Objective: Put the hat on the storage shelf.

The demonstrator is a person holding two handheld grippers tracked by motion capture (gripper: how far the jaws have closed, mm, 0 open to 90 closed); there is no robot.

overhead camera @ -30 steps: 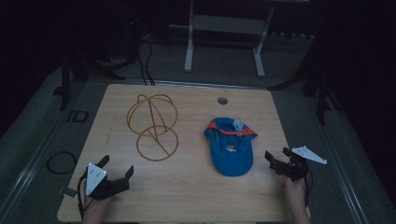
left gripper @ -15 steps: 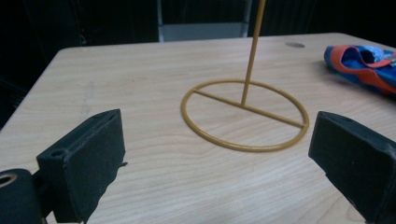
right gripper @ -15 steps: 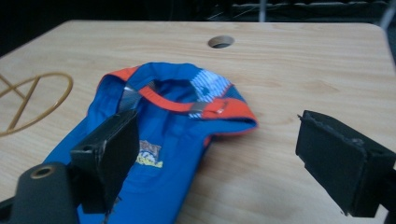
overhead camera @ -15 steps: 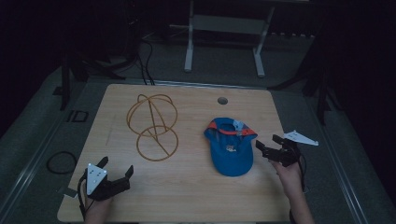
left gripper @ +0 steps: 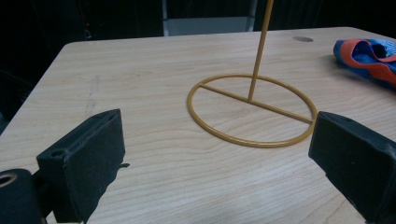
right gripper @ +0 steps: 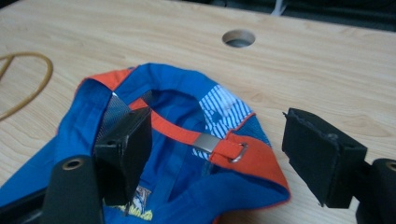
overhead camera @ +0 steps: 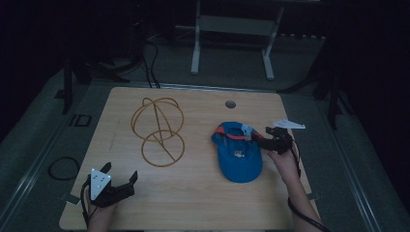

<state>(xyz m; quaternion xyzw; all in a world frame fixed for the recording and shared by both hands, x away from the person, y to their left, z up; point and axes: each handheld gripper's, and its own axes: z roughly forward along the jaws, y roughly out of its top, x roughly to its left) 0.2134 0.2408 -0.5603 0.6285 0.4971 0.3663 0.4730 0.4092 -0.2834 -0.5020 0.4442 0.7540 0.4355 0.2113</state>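
A blue cap (overhead camera: 239, 159) with orange trim lies upside down on the right half of the wooden table (overhead camera: 193, 198). My right gripper (overhead camera: 261, 140) reaches its back rim from the right. In the right gripper view its jaws (right gripper: 217, 149) have just been closing but still stand apart: the left one sits inside the cap (right gripper: 173, 163), the right one outside, with the orange strap and metal buckle (right gripper: 208, 142) between them, not pinched. A yellow wire stand (overhead camera: 159, 130) rises at centre left. My left gripper (overhead camera: 120, 171) rests open near the front left corner, facing the stand's ring (left gripper: 252, 112).
A round cable hole (overhead camera: 230, 104) sits near the table's far edge. Beyond the table stands a grey metal frame (overhead camera: 232, 24). A black cable loop (overhead camera: 63, 167) lies on the floor to the left. The cap's edge (left gripper: 369, 53) appears at the right of the left gripper view.
My right gripper has moved left and away from the person, from the table's right edge up to the cap's back rim. The left gripper has stayed put.
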